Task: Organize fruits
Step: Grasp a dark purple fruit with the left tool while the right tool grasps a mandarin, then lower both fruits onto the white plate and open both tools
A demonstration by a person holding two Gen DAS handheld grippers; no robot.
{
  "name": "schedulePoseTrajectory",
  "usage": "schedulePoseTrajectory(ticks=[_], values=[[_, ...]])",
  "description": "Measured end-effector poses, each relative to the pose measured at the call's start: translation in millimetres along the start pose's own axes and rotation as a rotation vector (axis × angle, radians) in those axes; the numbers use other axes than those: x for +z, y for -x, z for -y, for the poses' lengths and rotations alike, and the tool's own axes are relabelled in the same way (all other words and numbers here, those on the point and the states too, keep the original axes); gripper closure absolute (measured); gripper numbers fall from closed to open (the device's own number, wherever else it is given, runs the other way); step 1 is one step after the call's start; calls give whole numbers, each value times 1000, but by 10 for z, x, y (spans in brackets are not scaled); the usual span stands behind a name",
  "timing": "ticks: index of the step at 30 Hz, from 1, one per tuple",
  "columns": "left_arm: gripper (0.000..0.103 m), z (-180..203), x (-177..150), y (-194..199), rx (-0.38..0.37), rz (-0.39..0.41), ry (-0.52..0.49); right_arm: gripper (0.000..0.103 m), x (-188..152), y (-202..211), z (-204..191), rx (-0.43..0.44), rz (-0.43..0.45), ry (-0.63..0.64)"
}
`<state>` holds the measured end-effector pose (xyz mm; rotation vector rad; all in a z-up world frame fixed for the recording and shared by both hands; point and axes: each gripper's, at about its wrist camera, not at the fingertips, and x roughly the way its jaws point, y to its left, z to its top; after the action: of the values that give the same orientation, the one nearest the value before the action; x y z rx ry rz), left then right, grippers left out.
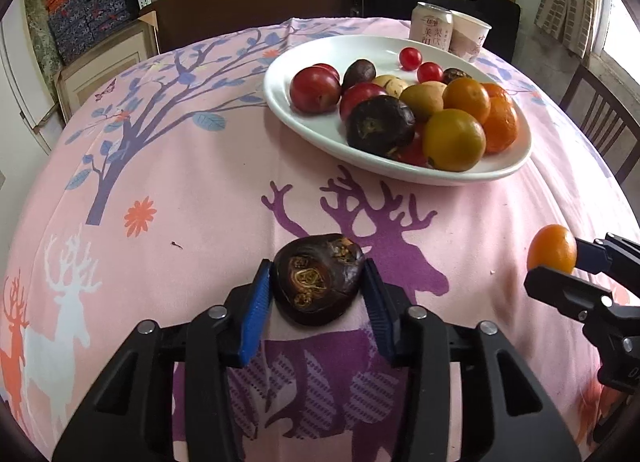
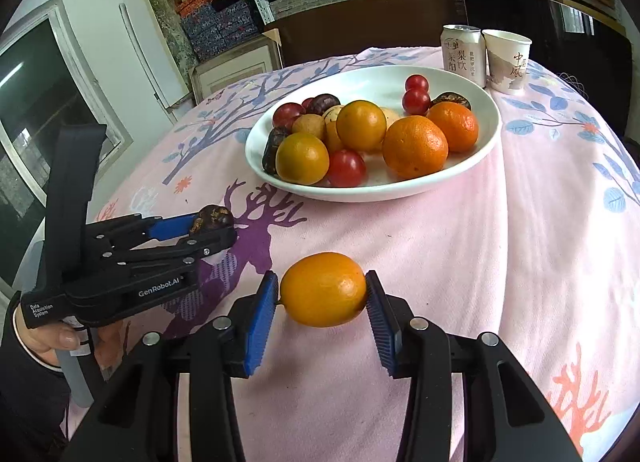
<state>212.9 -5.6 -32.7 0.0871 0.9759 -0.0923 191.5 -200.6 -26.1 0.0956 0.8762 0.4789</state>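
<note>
A white plate (image 2: 460, 170) heaped with fruit sits far on the pink tablecloth (image 2: 480, 262), a can (image 2: 460, 52) and paper cup (image 2: 508, 60) behind it. Nearer, the left gripper (image 1: 318, 286) is clamped on a dark water chestnut (image 1: 318, 280); to its right, the right gripper (image 2: 322, 296) pinches a small orange (image 2: 323, 289).

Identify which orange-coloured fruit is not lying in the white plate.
It is the smooth oval orange fruit, pinched between the right gripper's jaws over the pink tablecloth. The other orange fruits all sit in the white plate.
</note>
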Motion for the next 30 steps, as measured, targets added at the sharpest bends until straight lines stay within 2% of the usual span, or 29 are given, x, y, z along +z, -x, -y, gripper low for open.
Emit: schedulePoseTrajectory(ticks=[3, 10, 14, 18, 25, 26, 28, 29, 30], values=[[59, -2, 27, 141, -22, 8, 7, 58, 17, 97, 7, 6, 31, -13], [59, 82, 367, 780, -90, 181, 35, 58, 250, 438, 16, -1, 144, -10], [59, 214, 645, 898, -87, 268, 70, 58, 515, 596, 44, -26, 223, 9], [59, 324, 921, 614, -55, 229, 113, 58, 769, 560, 128, -38, 270, -1], [59, 335, 1159, 86, -1, 166, 173, 57, 1041, 89, 426, -65, 212, -65], [57, 315, 1180, 35, -7, 167, 189, 56, 1060, 17, 471, -73, 201, -77], [31, 272, 1194, -5, 12, 190, 226, 51, 1095, -98, 563, -66, 187, -110], [15, 255, 1188, 12, 49, 219, 241, 47, 1098, -118, 601, -67, 189, -130], [12, 255, 1180, 44, 77, 248, 240, 45, 1081, -116, 620, -80, 200, -141]])
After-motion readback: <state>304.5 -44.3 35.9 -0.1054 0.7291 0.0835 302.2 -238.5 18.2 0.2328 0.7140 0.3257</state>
